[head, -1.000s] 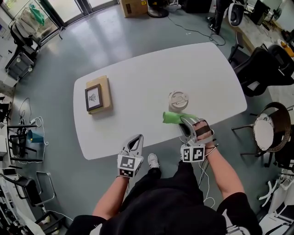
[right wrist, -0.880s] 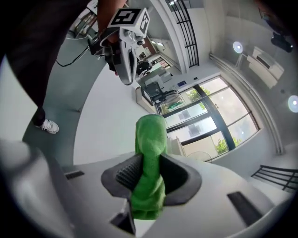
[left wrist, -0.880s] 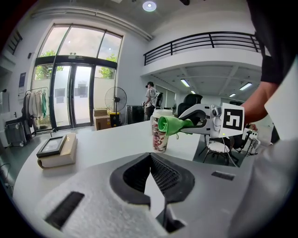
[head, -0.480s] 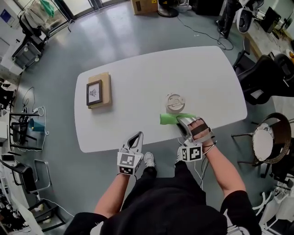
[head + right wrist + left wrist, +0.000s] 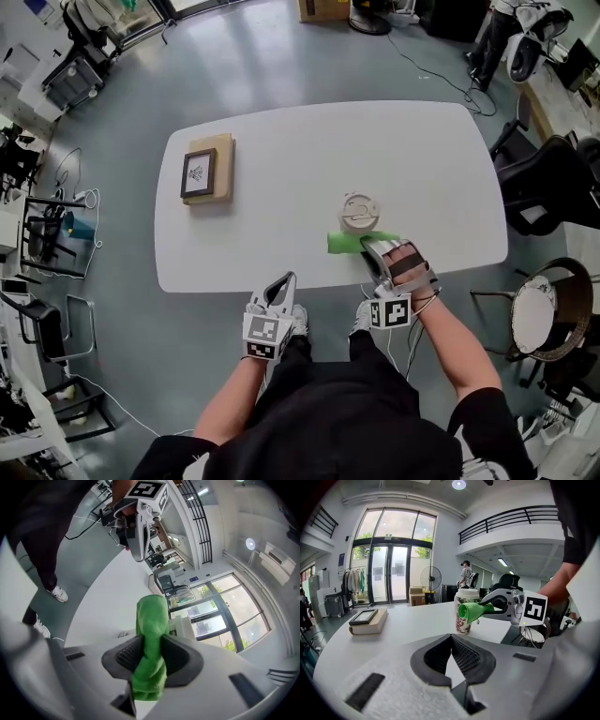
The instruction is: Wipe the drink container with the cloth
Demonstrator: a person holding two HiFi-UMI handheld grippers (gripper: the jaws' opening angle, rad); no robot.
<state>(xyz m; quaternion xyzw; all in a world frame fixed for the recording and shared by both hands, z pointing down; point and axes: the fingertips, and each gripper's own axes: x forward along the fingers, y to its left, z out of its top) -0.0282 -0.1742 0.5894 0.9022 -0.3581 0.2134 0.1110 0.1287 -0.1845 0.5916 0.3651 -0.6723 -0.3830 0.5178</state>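
A paper drink cup (image 5: 360,212) with a white lid stands upright on the white table (image 5: 281,159), near its front edge. My right gripper (image 5: 375,251) is shut on a rolled green cloth (image 5: 349,242). The cloth lies across the cup's near side, and I cannot tell whether they touch. In the left gripper view the cloth (image 5: 472,611) overlaps the cup (image 5: 464,620), with the right gripper (image 5: 506,606) behind it. The right gripper view shows the cloth (image 5: 151,620) pinched between its jaws. My left gripper (image 5: 281,284) is shut and empty, just off the table's front edge, left of the cup.
A framed picture on a tan book (image 5: 208,170) lies at the table's left end. Black office chairs (image 5: 553,187) stand to the right, and a round wicker stool (image 5: 544,295) stands at lower right. Racks and cables (image 5: 47,244) line the left floor.
The head view has shifted slightly. The right gripper still holds the cloth at the cup's near side, and the left gripper stays at the table's edge.
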